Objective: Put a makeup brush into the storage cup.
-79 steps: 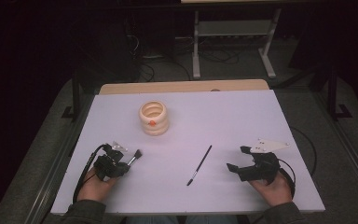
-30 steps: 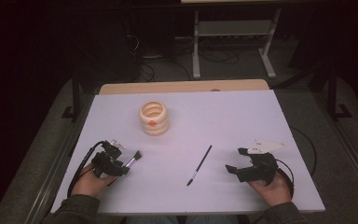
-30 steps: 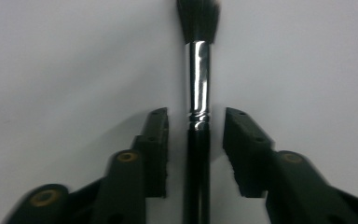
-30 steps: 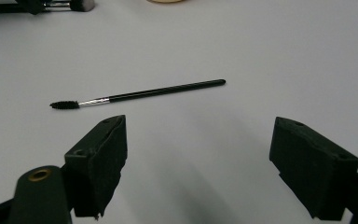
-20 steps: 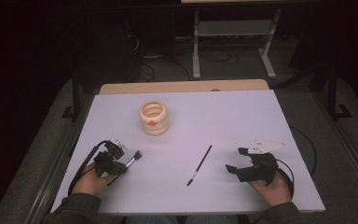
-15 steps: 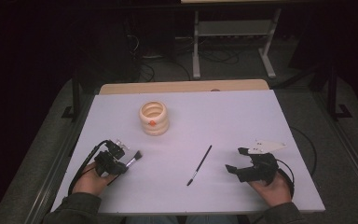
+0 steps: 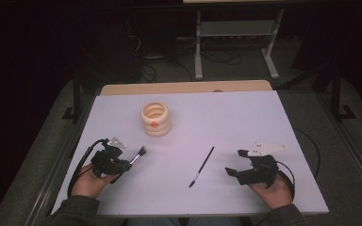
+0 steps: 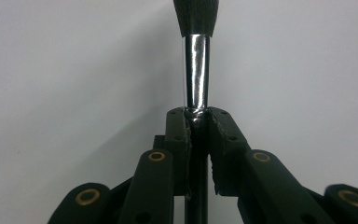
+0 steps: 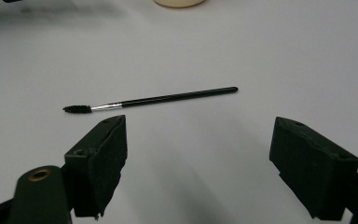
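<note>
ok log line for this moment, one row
left gripper: just closed, shut on makeup brush | right gripper: open, short of thin brush | ribbed holder: upright on table

The high view looks forward and down from the near side onto the white rectangular worktop. The left gripper view sits close behind a chrome-ferruled black brush pointing to 12 o'clock. The right gripper view skims low, sharing with the high view a thin black spoolie wand and the worktop.

brush bristles cut off above (handle hidden between tongs)
</note>
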